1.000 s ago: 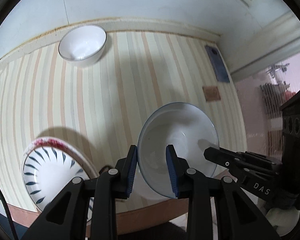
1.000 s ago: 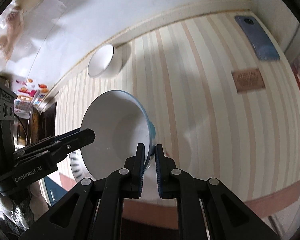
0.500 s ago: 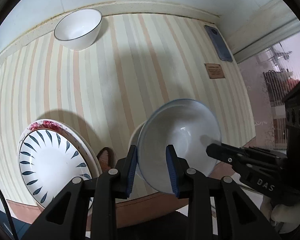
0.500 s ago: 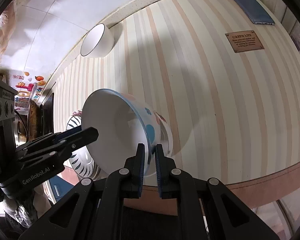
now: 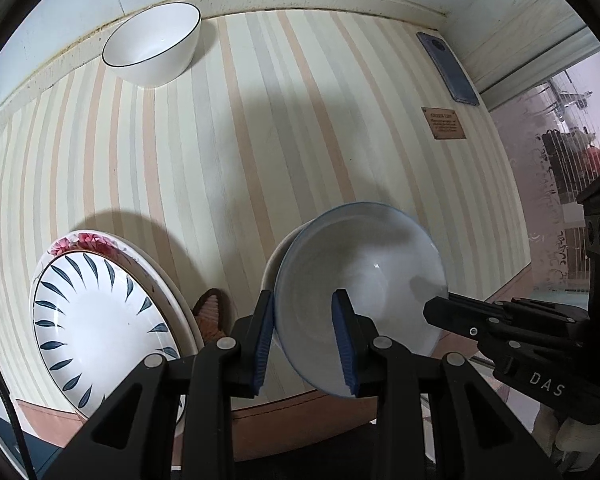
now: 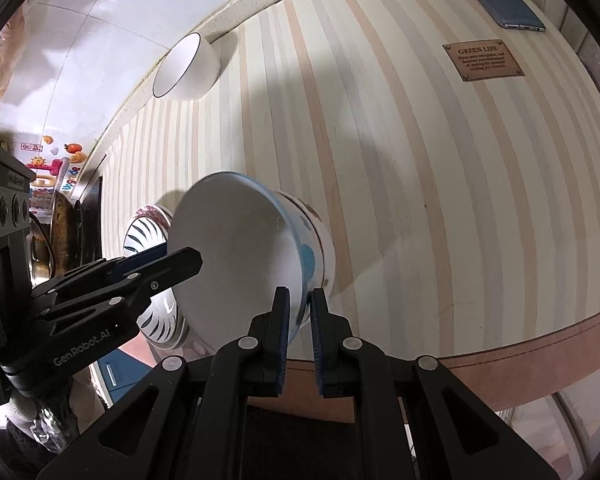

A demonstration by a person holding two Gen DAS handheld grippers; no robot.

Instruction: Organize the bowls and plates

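While the right gripper [image 6: 299,316] was clamped on its rim, the blue-rimmed bowl [image 5: 360,280] sat at the tabletop's [image 5: 260,140] near edge, straddled by the parted left gripper [image 5: 302,334].

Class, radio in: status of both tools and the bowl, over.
Right tool shut on blue-rimmed bowl, tilted above another bowl. Left tool open, straddling its rim. Nothing in the way.
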